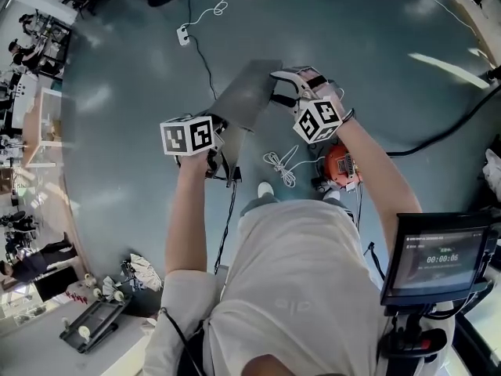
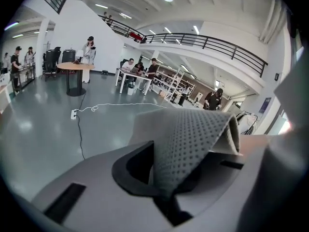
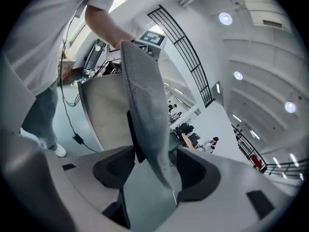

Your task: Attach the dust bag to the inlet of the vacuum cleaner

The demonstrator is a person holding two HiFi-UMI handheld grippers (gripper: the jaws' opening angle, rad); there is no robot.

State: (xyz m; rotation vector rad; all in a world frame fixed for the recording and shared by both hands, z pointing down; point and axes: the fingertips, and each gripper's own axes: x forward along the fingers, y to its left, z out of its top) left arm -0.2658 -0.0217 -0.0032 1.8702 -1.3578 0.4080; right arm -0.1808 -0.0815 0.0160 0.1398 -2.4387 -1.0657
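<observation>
While the left gripper [image 2: 164, 196] sits pressed together on a fold of the dotted grey dust bag [image 1: 249, 94], the right gripper [image 3: 161, 170] stands spread wide. The bag's edge hangs between its jaws, with neither pad clamped on it. The bag is up in the air in front of the person, a flat panel spanning from one gripper to the other, well off the floor [image 1: 117, 147].

Close in:
- Orange vacuum cleaner [image 1: 342, 163] on the floor just beside the person's right foot, under the right forearm, apart from the bag.
- White cord [image 1: 279, 167] lies in loose loops between the shoe [image 1: 266, 188] and the vacuum.
- Black cable [image 1: 229, 210] drops from the left gripper past the legs.
- Monitor [image 1: 438, 257] on a stand sits tight on the person's right side, hemming that elbow.
- Low cart [image 1: 90, 323] with clutter sits behind on the left.

Further out there is a wide stretch of bare floor ahead of the bag and to the left. A power strip [image 1: 183, 34] lies ahead, with a white cable trailing away from it and a dark lead running back toward the person. A thick black hose [image 1: 454, 124] snakes across the floor on the right.

Far off are a round table [image 2: 75, 67] and desks [image 2: 135, 76] with people at them, well apart from the work.
</observation>
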